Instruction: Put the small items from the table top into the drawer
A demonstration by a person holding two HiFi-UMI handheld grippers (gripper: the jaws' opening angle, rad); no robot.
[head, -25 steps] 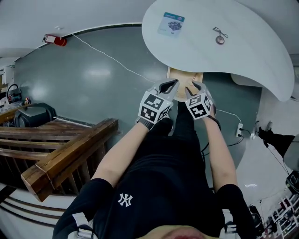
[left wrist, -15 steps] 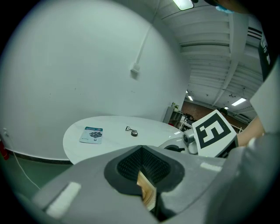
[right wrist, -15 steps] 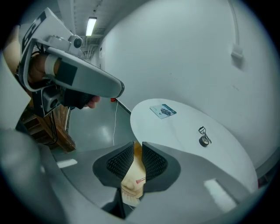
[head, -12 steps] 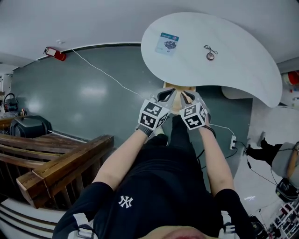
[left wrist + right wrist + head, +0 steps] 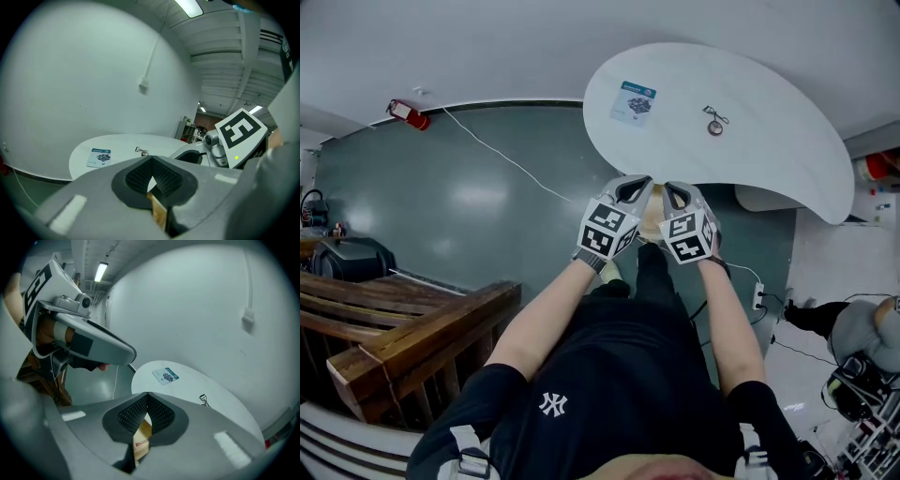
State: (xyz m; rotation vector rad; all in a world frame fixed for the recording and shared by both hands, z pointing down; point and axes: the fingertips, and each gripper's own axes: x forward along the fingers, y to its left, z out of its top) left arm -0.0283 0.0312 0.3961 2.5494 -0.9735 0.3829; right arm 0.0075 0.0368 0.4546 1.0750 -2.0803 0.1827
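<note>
1. Head view: two bare forearms reach straight ahead from a black shirt. The grey left gripper and grey right gripper sit just beside each other with their marker cubes on top. Their tips point at the near edge of the white bean-shaped table top.
2. In the left gripper view the black ribbed pads meet at the tip and nothing is between them.
3. In the right gripper view the jaws have just been closing. The pads now touch at the tip, with nothing between them.
4. Through the gap under the right gripper's pads shows the light wooden drawer. A thin pinkish stick lies in it.
5. A flat blue-and-white packet and a metal eyelash curler lie well apart on the table top, both beyond the gripper tips.
6. Writing – a white "NY" monogram on the shirt. The packet's print is too small to read.
7. Against a second ago, both grippers stand higher in the head view and cover most of the drawer, which then showed open beyond their tips. Now only a sliver of it shows between them. The packet and eyelash curler lie as they did.
</note>
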